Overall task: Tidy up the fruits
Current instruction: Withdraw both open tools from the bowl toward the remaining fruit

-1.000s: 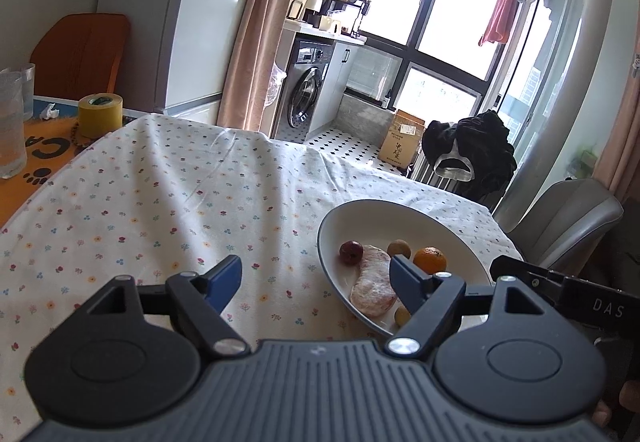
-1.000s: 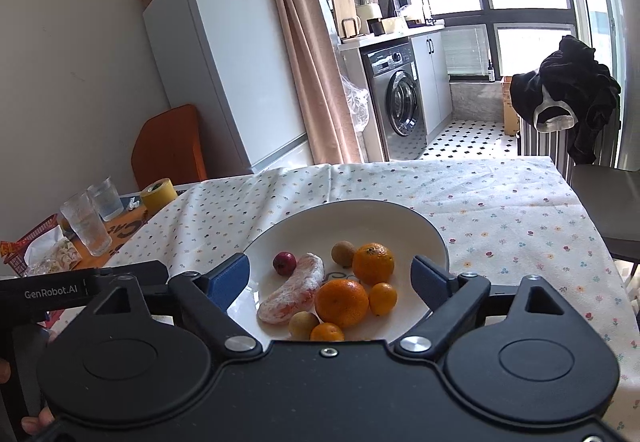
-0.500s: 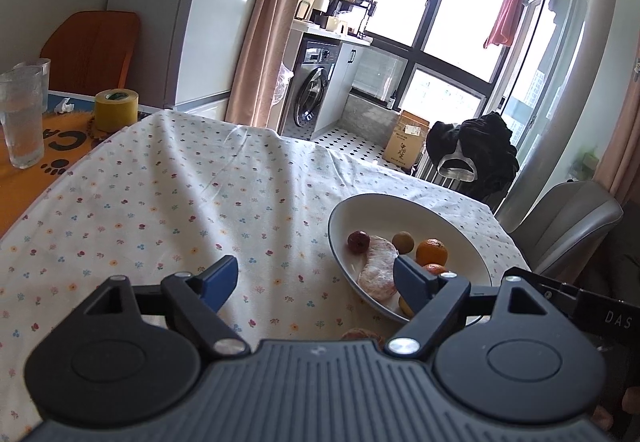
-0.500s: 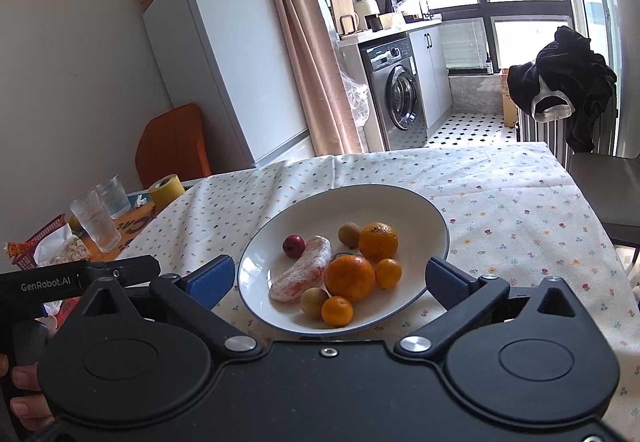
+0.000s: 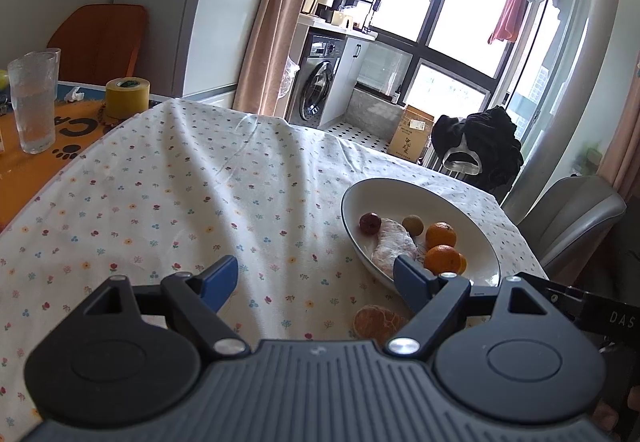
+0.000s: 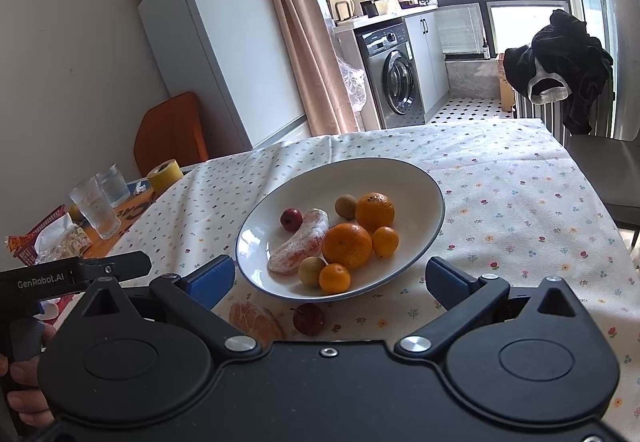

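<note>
Sitting on the flowered white tablecloth (image 6: pixel 520 202), just in front of the white oval bowl with a dark rim (image 6: pixel 424 178), two loose fruits can be seen: a peeled orange piece with white threads (image 6: pixel 256 320) and a small dark red round fruit (image 6: pixel 309 319). Both lie close together, near the bowl but not in it. Inside the bowl, two big oranges, a few small ones, two brownish round fruits, another red one and a long pink peeled piece are piled near the middle. The left gripper (image 5: pixel 316 278) is held low over the cloth with its blue tips wide apart and nothing between them. The right gripper (image 6: pixel 330 280) is also spread wide and empty, with the bowl's near rim between its tips. The peeled piece is likely soft, wet and easy to squash, so it should be pinched gently across its thick middle. The red fruit is likely light, smooth and quick to roll, so it should be caught across its widest part. Compared with a second ago, both grippers have been pulled back from the bowl, and the two loose fruits, hidden then, are now in sight. The right tips have been opened wider too.
</note>
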A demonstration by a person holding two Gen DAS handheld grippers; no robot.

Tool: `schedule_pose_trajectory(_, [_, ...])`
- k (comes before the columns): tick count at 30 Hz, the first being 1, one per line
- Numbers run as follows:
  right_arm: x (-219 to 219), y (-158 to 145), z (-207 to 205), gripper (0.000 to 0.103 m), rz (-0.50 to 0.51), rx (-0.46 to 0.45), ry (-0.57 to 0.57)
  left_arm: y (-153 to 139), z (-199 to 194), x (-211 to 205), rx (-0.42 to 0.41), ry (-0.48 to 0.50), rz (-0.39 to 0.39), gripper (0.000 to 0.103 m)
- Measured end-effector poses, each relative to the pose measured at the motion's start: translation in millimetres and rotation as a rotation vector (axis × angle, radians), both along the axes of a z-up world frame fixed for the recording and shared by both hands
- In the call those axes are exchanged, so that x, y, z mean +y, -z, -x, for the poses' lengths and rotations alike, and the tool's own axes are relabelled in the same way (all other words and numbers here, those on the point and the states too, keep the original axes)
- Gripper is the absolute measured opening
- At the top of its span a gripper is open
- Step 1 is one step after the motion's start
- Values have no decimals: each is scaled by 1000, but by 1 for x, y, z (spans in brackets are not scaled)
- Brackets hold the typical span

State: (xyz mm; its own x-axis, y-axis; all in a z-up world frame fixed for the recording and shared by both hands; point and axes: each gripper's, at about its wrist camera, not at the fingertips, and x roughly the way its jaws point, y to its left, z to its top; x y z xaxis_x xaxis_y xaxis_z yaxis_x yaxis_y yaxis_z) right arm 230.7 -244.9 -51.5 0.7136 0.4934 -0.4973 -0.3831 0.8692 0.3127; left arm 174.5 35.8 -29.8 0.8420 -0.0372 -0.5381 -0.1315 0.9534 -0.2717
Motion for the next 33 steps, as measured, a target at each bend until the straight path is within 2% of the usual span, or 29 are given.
schedule_pose_trajectory(4, [-1, 2, 3, 103, -2, 4, -4, 4, 2, 1, 3, -5, -1, 90])
schedule_pose_trajectory(10, [-2, 6, 6, 103, 1, 14, -8, 10, 4, 0, 17, 17, 8, 94])
schedule_pose_trajectory(33, [-9, 26, 13, 103, 3, 47, -19, 27, 5, -15, 35, 56, -7, 94])
